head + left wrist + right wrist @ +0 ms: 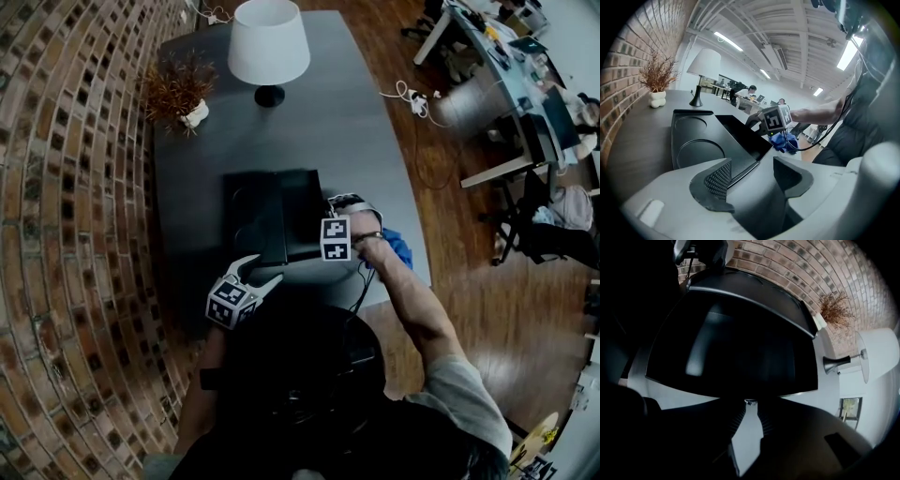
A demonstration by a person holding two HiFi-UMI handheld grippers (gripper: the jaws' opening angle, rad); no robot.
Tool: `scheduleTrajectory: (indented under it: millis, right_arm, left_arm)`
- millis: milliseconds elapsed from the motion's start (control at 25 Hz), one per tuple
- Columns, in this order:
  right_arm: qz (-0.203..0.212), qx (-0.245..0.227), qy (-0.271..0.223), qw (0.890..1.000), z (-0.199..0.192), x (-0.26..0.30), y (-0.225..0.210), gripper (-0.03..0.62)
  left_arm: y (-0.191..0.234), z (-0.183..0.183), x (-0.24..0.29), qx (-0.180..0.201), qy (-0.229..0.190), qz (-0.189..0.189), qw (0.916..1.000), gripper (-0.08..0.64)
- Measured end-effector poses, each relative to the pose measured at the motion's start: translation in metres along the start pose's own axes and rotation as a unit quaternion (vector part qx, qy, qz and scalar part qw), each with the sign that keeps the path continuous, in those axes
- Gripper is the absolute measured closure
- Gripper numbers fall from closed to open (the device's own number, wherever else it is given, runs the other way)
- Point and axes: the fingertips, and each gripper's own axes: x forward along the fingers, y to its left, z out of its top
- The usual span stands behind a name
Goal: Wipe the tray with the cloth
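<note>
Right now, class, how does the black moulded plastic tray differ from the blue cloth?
The black moulded plastic tray is rigid and flat; the blue cloth is soft and bunched. The tray is far larger than the cloth. The tray sits mid-table, the cloth by the right edge. Both lie on the grey table.

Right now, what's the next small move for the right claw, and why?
Probably open the right claw and shift it sideways onto the cloth. The cloth lies on the table beside the tray, in neither claw, and the right claw is shut at the tray's rim, so no wiping can start.
</note>
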Motion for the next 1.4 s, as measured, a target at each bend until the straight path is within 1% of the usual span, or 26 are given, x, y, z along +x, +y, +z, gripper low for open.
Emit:
scheduleTrajectory:
  millis: [120, 200, 280, 360, 440, 600, 680, 800, 880, 920, 960, 1000, 1040, 1080, 1120, 1160, 1200, 1240, 1280, 1320, 1360, 1400]
  right_arm:
    - [-0.008, 0.006, 0.005, 1.000, -0.001, 0.004, 0.000, 0.499]
    - [-0.022, 0.009, 0.013, 1.000, -0.003, 0.006, -0.009, 0.499]
    - [-0.031, 0.012, 0.020, 0.999, -0.005, 0.012, -0.023, 0.499]
    - [-0.029, 0.009, 0.023, 0.999, -0.007, 0.016, -0.032, 0.499]
    - [-0.020, 0.013, 0.027, 0.999, -0.011, 0.015, -0.032, 0.499]
    - [-0.012, 0.057, 0.018, 0.998, -0.023, 0.012, -0.017, 0.499]
    - [-0.017, 0.057, 0.022, 0.998, -0.022, 0.013, -0.018, 0.499]
    - [-0.030, 0.059, 0.026, 0.997, -0.025, 0.013, -0.022, 0.497]
    - [-0.045, 0.070, 0.045, 0.996, -0.044, 0.003, -0.023, 0.486]
    - [-0.056, 0.084, 0.053, 0.993, -0.058, -0.007, -0.024, 0.486]
    - [-0.069, 0.114, 0.053, 0.990, -0.074, -0.021, -0.028, 0.486]
    - [-0.082, 0.162, 0.043, 0.983, -0.091, -0.038, -0.033, 0.486]
    - [-0.093, 0.224, 0.024, 0.970, -0.109, -0.058, -0.038, 0.486]
    - [-0.099, 0.294, -0.001, 0.951, -0.130, -0.078, -0.040, 0.486]
    - [-0.097, 0.369, -0.030, 0.924, -0.152, -0.097, -0.036, 0.481]
    - [-0.084, 0.443, -0.062, 0.890, -0.172, -0.114, -0.028, 0.453]
    - [-0.062, 0.515, -0.099, 0.849, -0.189, -0.127, -0.014, 0.354]
    - [-0.037, 0.581, -0.139, 0.801, -0.200, -0.138, 0.001, 0.308]
    - [-0.011, 0.636, -0.176, 0.751, -0.206, -0.146, 0.018, 0.272]
    - [0.012, 0.675, -0.202, 0.709, -0.206, -0.150, 0.035, 0.170]
    - [0.030, 0.692, -0.209, 0.690, -0.203, -0.151, 0.055, 0.140]
    - [0.041, 0.685, -0.194, 0.701, -0.198, -0.149, 0.076, 0.120]
  left_arm:
    - [-0.005, 0.002, 0.003, -0.003, -0.011, -0.014, 0.9998, 0.296]
    - [-0.011, 0.005, 0.007, 0.007, -0.019, -0.027, 0.9994, 0.295]
    - [-0.014, 0.008, 0.014, 0.023, -0.018, -0.029, 0.9992, 0.295]
    - [-0.016, 0.009, 0.023, 0.032, -0.008, -0.026, 0.9991, 0.295]
    - [-0.017, 0.008, 0.029, 0.037, 0.004, -0.021, 0.9991, 0.295]
    - [-0.016, 0.006, 0.033, 0.055, 0.012, -0.019, 0.9982, 0.295]
    - [-0.014, 0.006, 0.033, 0.052, 0.017, -0.017, 0.9983, 0.295]
    - [-0.014, 0.007, 0.033, 0.038, 0.020, -0.016, 0.9990, 0.295]
    - [-0.016, 0.007, 0.034, 0.042, 0.020, -0.016, 0.9988, 0.295]
    - [-0.017, 0.006, 0.035, 0.045, 0.020, -0.016, 0.9987, 0.295]
    - [-0.017, 0.006, 0.036, 0.047, 0.020, -0.016, 0.9986, 0.295]
    - [-0.016, 0.006, 0.035, 0.048, 0.020, -0.016, 0.9985, 0.295]
    - [-0.013, 0.007, 0.033, 0.050, 0.020, -0.015, 0.9984, 0.295]
    - [-0.011, 0.007, 0.031, 0.052, 0.020, -0.014, 0.9984, 0.295]
    - [-0.010, 0.008, 0.030, 0.053, 0.019, -0.014, 0.9983, 0.295]
    - [-0.011, 0.008, 0.030, 0.052, 0.018, -0.015, 0.9984, 0.295]
    - [-0.013, 0.008, 0.030, 0.050, 0.016, -0.017, 0.9985, 0.295]
    - [-0.015, 0.008, 0.029, 0.048, 0.015, -0.019, 0.9985, 0.295]
    - [-0.015, 0.008, 0.029, 0.048, 0.013, -0.020, 0.9986, 0.295]
    - [-0.015, 0.008, 0.028, 0.048, 0.011, -0.020, 0.9986, 0.295]
    - [-0.015, 0.008, 0.028, 0.048, 0.009, -0.020, 0.9986, 0.295]
    - [-0.015, 0.009, 0.028, 0.048, 0.006, -0.020, 0.9986, 0.295]
